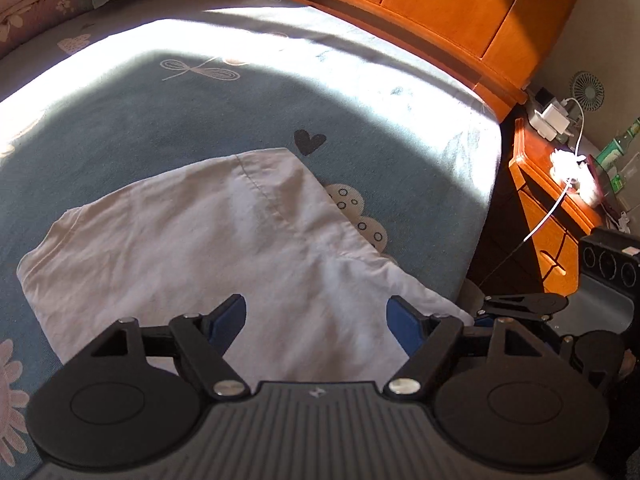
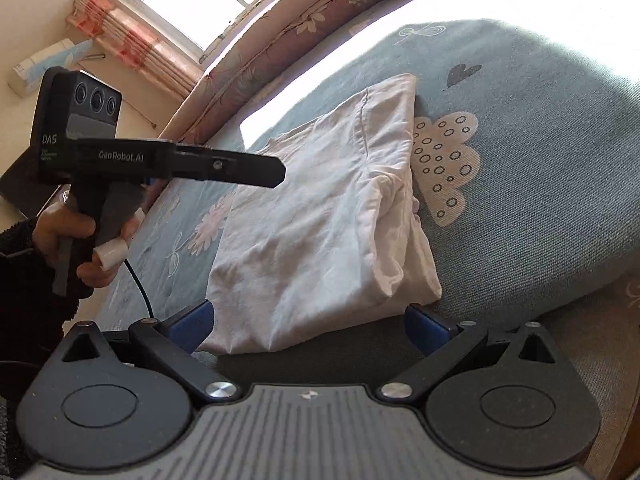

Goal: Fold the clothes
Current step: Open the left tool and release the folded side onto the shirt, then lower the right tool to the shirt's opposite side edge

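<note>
White garment [image 2: 320, 216] is laid flat on the blue patterned bedsheet [image 1: 168, 120], near the bed edge by the wooden nightstand [image 1: 548, 208]; it looks already doubled over, with stacked layers showing along the side nearest the cloud print [image 2: 444, 168]. Left gripper [image 1: 316, 320] is held just above the near part of the cloth, fingers spread wide, nothing pinched. Right gripper [image 2: 308, 324] is positioned at the near hem, fingers also spread apart and empty, the hem lying between them. Placement judged deliberate: both tools are lined up over the near edge so a corner each can be pinched and carried over for the next fold. Flat, sunlit sheet gives a clear work surface. Containers: none seen holding clothes; nightstand top carries only a charger, white cable and bottles. A folded quilt [image 2: 280, 36] is stacked at the far side by the window, well apart from the garment.
</note>
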### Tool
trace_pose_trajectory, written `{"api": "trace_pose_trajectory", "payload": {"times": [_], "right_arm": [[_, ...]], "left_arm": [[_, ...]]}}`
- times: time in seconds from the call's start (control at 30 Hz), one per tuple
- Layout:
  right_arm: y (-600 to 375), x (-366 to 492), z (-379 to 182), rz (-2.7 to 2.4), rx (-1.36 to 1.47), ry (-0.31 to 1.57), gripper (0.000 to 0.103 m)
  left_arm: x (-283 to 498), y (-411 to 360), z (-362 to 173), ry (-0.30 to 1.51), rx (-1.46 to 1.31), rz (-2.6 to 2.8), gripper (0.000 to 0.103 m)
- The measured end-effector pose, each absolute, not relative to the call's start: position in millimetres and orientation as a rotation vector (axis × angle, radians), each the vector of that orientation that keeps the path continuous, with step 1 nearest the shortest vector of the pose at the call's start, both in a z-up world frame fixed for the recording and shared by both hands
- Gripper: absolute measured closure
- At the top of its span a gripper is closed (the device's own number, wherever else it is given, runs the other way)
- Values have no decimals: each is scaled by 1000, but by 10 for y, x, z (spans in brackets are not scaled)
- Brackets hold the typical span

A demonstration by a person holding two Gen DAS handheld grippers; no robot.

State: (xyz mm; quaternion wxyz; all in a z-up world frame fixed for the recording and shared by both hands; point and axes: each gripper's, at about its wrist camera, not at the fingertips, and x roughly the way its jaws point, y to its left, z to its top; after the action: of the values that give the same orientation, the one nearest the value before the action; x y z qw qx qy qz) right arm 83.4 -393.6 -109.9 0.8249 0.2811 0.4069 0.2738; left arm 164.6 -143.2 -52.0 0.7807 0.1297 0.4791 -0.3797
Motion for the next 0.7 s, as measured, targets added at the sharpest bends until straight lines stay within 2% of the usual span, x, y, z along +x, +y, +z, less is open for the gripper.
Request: {"api": "trace_pose_trajectory", "payload": {"times": [0.07,0.17,0.47,0.7], "right_arm": [[-3967,843,-1088,597,630,849,0],[-4014,878,-1089,636,705,822,0],[-4084,1269,-1297,669,903,819,0],[-4156,1370,-1363,651,1003,813,0]], "left_arm": [[1461,-1269,-561,999,382,-805,25],[1329,-1050,-627,992,396,-761,25],[1144,-680,-736,980,245,-673,22],[815,-793,-773,828,537,-671,22]]}}
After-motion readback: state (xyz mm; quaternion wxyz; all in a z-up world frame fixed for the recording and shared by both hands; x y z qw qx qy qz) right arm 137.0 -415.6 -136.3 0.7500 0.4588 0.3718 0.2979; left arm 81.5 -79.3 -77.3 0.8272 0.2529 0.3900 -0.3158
